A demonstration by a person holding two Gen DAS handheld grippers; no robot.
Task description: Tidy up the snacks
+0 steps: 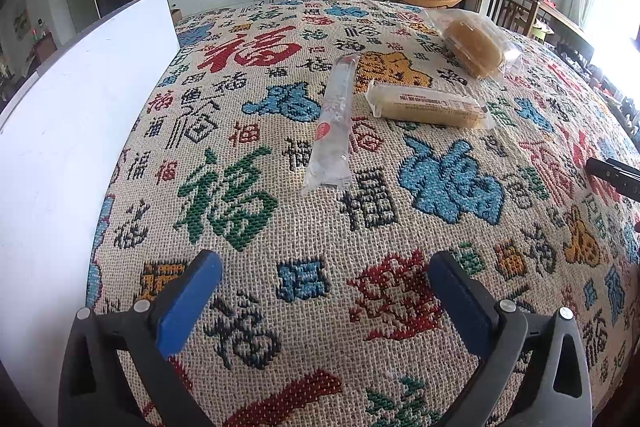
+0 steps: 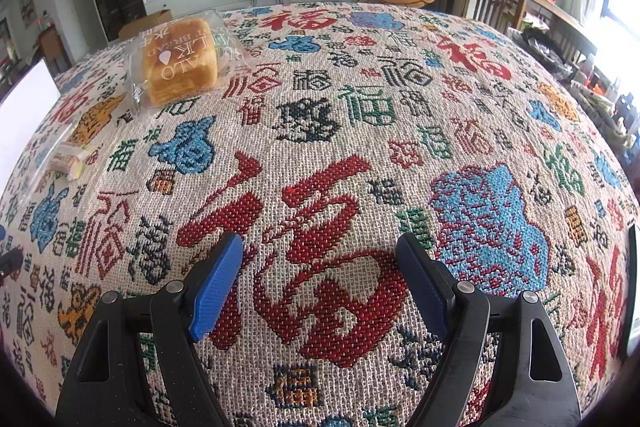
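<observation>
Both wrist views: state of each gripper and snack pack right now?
left gripper: open, empty, above the cloth.
right gripper: open, empty, above the cloth.
long clear pack: sealed, lying flat, untouched.
tan bar pack: sealed, lying flat, right of the long pack.
bread loaf bag: sealed, resting on the cloth at the far side.
white board: standing on edge at the cloth's left side.

The left tongs (image 1: 325, 263) have two black plastic arms with triangular cut-outs, each tipped by a blue ribbed pad. Silver round screw heads sit at about ten and two o'clock on the arm joints. The right tongs (image 2: 320, 247) are built alike: black frames, blue textured pads, silver pivots.
</observation>
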